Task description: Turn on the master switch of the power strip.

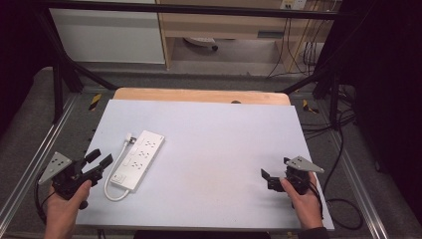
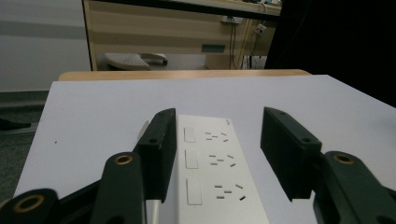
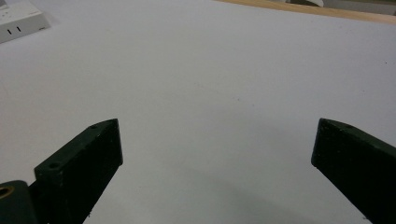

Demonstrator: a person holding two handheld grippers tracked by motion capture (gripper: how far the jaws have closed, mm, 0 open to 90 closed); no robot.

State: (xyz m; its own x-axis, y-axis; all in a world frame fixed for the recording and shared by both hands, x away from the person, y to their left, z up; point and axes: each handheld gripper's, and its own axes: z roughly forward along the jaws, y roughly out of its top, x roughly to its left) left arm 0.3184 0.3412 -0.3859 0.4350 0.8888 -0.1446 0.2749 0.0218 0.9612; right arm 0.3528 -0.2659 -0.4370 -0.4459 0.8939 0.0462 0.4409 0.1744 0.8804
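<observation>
A white power strip (image 1: 138,159) with several sockets lies on the white tabletop (image 1: 219,139) at the left, its white cable (image 1: 115,172) looping along its left side to a plug (image 1: 130,138). My left gripper (image 1: 99,158) is held just left of the strip's near end, open and pointing at it. In the left gripper view the strip (image 2: 210,172) lies ahead between and beyond the separated jaws of the left gripper (image 2: 215,158), untouched. My right gripper (image 1: 276,168) is near the table's right front, open over bare surface. The right gripper (image 3: 217,154) has its jaws wide apart, and the strip's corner (image 3: 18,21) is far off.
A wooden table edge (image 1: 199,94) shows behind the white surface. A black metal frame (image 1: 59,84) surrounds the table. Cables (image 1: 343,149) trail over the floor at the right, and cabinets (image 1: 219,25) stand at the back.
</observation>
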